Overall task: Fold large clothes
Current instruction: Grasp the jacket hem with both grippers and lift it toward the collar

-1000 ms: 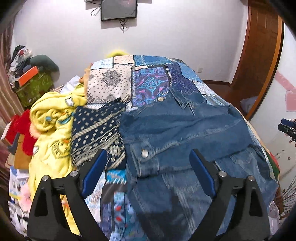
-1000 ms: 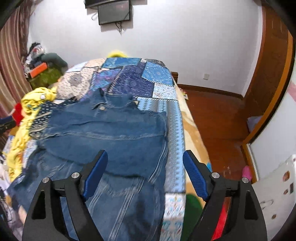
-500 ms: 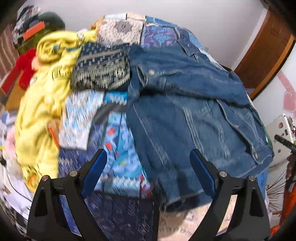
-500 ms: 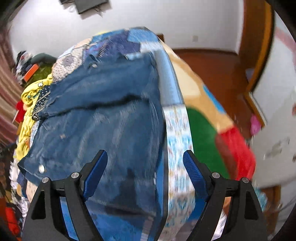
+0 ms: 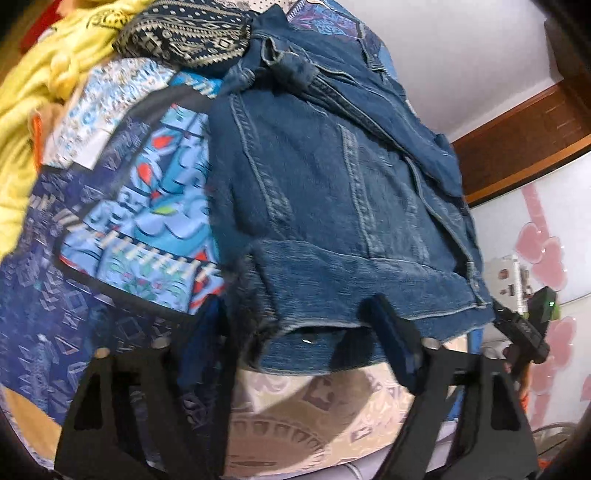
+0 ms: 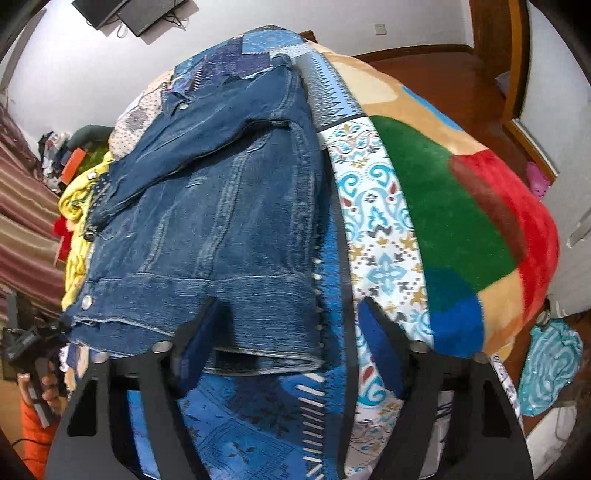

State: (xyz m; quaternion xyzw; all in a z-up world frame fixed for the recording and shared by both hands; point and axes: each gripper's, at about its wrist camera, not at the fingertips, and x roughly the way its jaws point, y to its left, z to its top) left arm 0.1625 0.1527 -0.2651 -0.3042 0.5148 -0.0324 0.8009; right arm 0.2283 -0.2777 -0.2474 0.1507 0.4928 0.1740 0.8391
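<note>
Even indoor light, motion-blurred fisheye views

a patchwork quilt (image 5: 140, 206), a yellow garment (image 5: 44, 74), a fleece blanket (image 6: 443, 206), a wall screen (image 6: 147, 14).

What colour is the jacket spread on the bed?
Blue denim jacket, faded in places with lighter stitching; the right wrist view shows it best.

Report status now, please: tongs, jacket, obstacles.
Both tongs, left and right, closing at hem corners. Denim jacket flat on bed, not gripped. Nothing blocking.
</note>
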